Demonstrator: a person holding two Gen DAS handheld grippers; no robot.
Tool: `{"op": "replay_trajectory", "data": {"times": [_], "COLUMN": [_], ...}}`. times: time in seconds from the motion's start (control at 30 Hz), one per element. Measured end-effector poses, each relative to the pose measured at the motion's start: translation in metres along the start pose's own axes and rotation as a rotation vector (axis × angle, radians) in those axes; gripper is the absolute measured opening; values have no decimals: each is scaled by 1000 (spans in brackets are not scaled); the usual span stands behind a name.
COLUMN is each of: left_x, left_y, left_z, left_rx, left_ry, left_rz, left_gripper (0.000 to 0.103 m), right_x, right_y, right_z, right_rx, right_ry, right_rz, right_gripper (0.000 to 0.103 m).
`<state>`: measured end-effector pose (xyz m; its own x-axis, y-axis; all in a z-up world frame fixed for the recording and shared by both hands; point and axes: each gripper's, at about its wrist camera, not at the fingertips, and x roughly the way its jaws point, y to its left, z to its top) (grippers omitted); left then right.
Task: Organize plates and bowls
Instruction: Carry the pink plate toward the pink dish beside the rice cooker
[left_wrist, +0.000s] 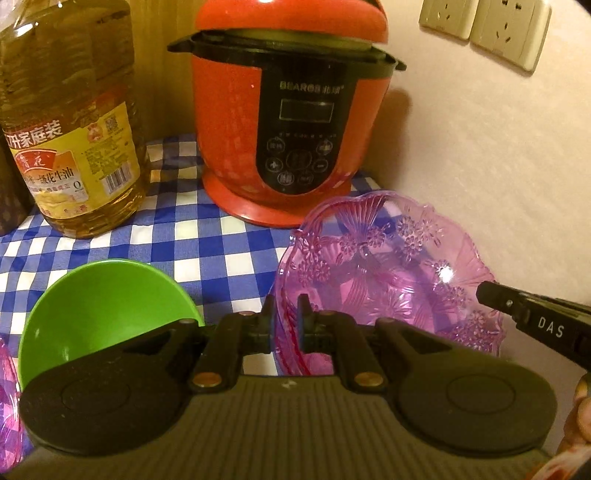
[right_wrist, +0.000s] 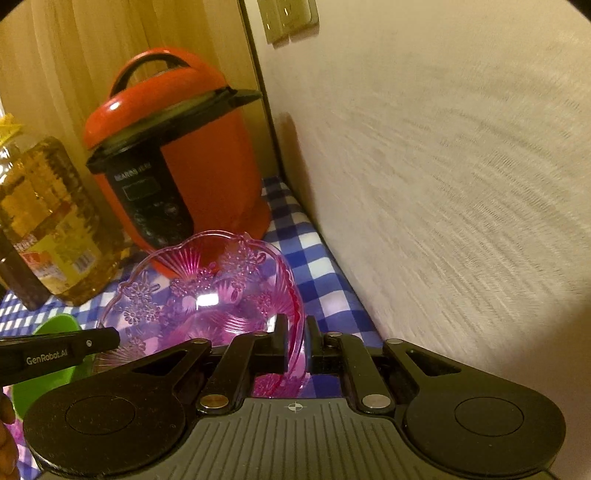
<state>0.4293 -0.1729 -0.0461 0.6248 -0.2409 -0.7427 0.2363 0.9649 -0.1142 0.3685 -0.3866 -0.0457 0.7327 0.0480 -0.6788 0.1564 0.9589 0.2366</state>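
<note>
You have the pink glass-look bowl (left_wrist: 391, 280) pinched from two sides: your left gripper (left_wrist: 288, 317) has its fingers narrowed onto the near rim at the lower middle of the left wrist view, and your right gripper (right_wrist: 295, 343) is clamped the same way on the rim at the lower middle of the right wrist view. The bowl sits low over the blue checked counter (left_wrist: 207, 240), right of centre, just in front of the red pressure cooker (left_wrist: 288, 122); I cannot tell whether its base touches the cloth. The green bowl (left_wrist: 99, 314) lies at lower left, tilted, close beside the pink one, and a second pink piece (left_wrist: 7, 402) shows at the far left edge, too cut off to name

My judgement: the step in hand is carrying the pink bowl to nest or stack. Keep both grips even, since a thin scalloped rim will likely slip or twist if one side leads. Raise it level, clear the green bowl's rim before shifting sideways, and stay off the cooker and the oil bottle (left_wrist: 70, 122) at upper left
</note>
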Motion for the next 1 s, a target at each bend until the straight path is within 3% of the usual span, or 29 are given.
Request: {"op": "replay_trajectory", "data": {"times": [0.83,1.0], "left_x": [26,28], "left_y": [-9,-9], "left_z": [-16,-17], "left_rx": [105,118], "left_ry": [7,-7], "left_rz": [63,79], "left_gripper": [13,19], "right_x": [34,37], "right_y": [-5,-6], "right_z": [-12,-11], "right_rx": [-25,-38], "right_ry": [18,4], "right_rz": [-7,4], "right_gripper": [9,11]}}
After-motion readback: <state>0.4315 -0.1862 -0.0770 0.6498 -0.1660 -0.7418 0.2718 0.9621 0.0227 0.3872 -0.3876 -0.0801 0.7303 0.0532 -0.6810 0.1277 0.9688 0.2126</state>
